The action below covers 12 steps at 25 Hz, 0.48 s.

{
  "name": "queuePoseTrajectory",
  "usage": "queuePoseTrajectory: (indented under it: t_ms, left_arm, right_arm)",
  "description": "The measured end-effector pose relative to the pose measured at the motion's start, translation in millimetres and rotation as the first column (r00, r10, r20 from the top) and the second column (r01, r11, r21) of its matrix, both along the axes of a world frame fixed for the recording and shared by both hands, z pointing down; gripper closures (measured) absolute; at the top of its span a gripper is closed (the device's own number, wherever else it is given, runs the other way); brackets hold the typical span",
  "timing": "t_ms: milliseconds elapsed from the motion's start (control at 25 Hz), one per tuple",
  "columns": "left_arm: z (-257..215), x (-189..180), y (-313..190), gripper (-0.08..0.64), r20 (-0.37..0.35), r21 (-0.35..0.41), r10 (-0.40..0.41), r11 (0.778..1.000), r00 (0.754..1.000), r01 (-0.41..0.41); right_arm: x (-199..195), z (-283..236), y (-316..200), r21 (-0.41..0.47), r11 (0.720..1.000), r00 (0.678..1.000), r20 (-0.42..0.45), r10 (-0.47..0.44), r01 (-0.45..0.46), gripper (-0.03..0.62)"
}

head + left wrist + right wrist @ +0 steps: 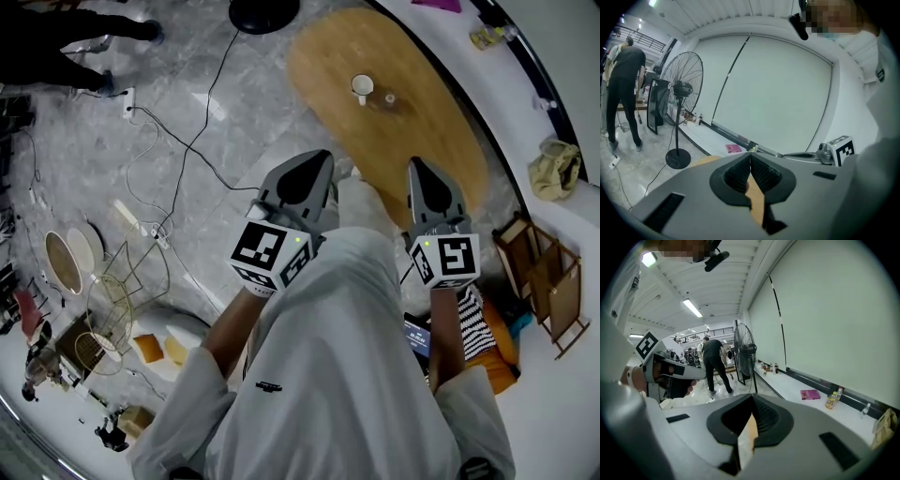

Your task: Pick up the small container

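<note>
The left gripper (750, 157) has its black ribbed fingers (764, 173) pressed together with nothing between them. The right gripper (752, 400) is likewise closed and empty. Both are held side by side, pointing at the near end of the oval light-brown wooden table (422, 141). The small white cup-shaped container (362, 87) stands farther off on that table, well apart from both grippers, with a little brown object (389, 97) just to its right.

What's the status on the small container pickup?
Both shut and empty: left tongs, right tongs, at near end of wooden table. Small container untouched, beside white cup. Nothing in the way.
</note>
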<state>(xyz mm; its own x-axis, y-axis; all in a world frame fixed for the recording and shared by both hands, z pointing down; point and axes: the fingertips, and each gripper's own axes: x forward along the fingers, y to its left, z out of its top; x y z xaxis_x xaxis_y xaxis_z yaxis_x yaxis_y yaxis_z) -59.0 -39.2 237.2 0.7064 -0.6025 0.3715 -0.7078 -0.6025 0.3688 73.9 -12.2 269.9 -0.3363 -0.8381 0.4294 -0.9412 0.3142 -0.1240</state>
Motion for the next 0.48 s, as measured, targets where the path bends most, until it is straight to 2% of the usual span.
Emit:
queuePoseTrajectory:
  t_ms: [480]
  left_arm:
    - [41, 34, -24, 0.540, 0.034, -0.057, 0.031, 0.998, 0.999, -0.029]
  right_arm:
    - [22, 49, -28, -0.043, 0.999, 1.000, 0.019, -0.008, 0.009, 0.540]
